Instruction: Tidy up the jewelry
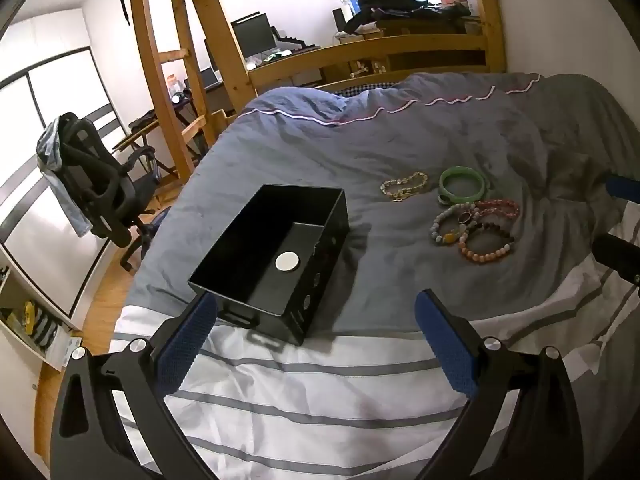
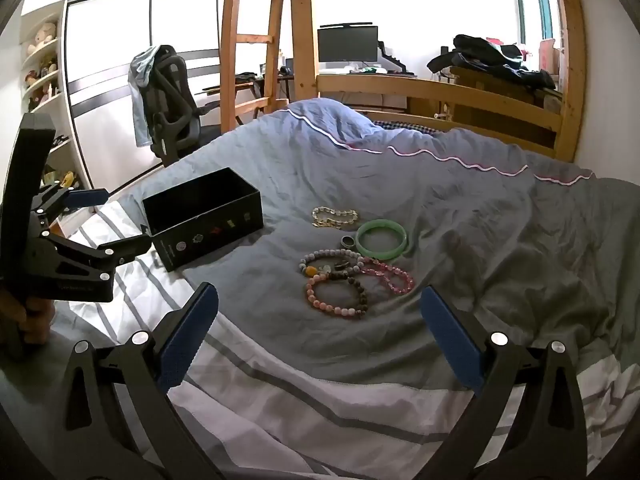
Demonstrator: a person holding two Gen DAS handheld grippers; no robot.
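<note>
Just starting: hovering with left gripper and right gripper both spread wide, holding nothing. Bracelets lying on the quilt beside the empty box. Next, probably needing a pinch on one bracelet.

Someone's bedroom, pretty clearly. Rumpled duvet on a wooden loft bed, plus desk chair and monitor.

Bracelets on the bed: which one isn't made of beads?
The green bangle. It is one smooth, solid ring, while the pink bead bracelet, the pale chain bracelet and the others beside them are strung from small pieces.
</note>
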